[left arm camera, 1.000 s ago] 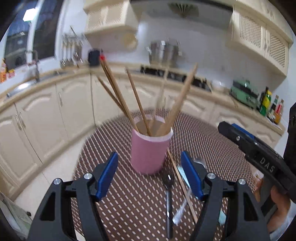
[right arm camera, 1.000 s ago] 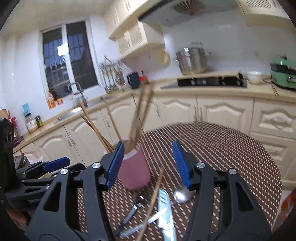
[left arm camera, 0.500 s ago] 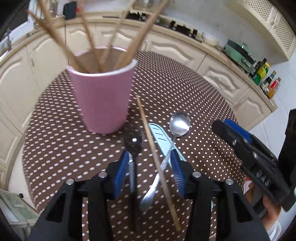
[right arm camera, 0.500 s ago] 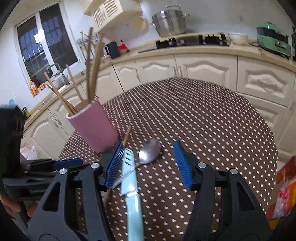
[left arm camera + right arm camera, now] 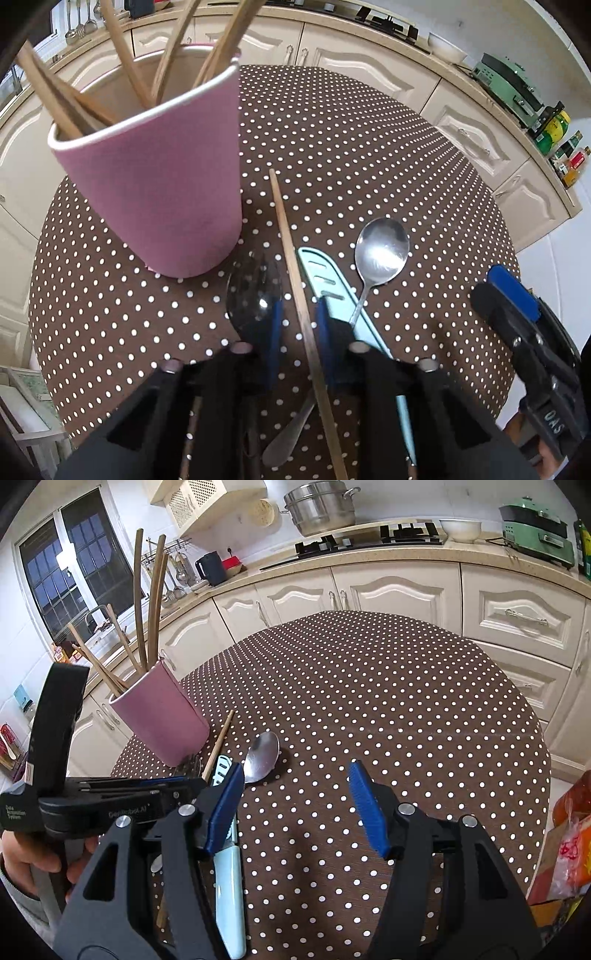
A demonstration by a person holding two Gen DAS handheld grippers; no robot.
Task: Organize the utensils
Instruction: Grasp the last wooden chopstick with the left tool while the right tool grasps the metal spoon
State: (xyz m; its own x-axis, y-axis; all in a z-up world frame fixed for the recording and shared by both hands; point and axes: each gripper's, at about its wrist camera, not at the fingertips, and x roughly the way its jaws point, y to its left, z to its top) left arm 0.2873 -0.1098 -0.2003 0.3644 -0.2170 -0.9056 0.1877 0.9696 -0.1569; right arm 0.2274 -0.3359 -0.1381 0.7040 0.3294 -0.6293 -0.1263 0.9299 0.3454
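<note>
A pink cup (image 5: 159, 184) holding several wooden chopsticks (image 5: 122, 55) stands on the dotted table; it also shows in the right wrist view (image 5: 162, 720). In front of it lie a loose wooden chopstick (image 5: 291, 266), a black spoon (image 5: 251, 295), a pale blue sheathed knife (image 5: 332, 288) and a silver spoon (image 5: 380, 251). My left gripper (image 5: 300, 325) is low over the table, its jaws narrowed around the loose chopstick with small gaps either side. My right gripper (image 5: 295, 805) is open and empty above the table, right of the knife (image 5: 229, 878) and the silver spoon (image 5: 262, 757).
The round table with a brown dotted cloth (image 5: 388, 686) is ringed by cream kitchen cabinets (image 5: 388, 590). An orange bag (image 5: 572, 842) sits off the table's right edge. The right gripper's body (image 5: 524, 332) is at the right in the left wrist view.
My left gripper has come down toward the table and its jaws have narrowed around the loose chopstick. My right gripper has tilted down over the table and stays open.
</note>
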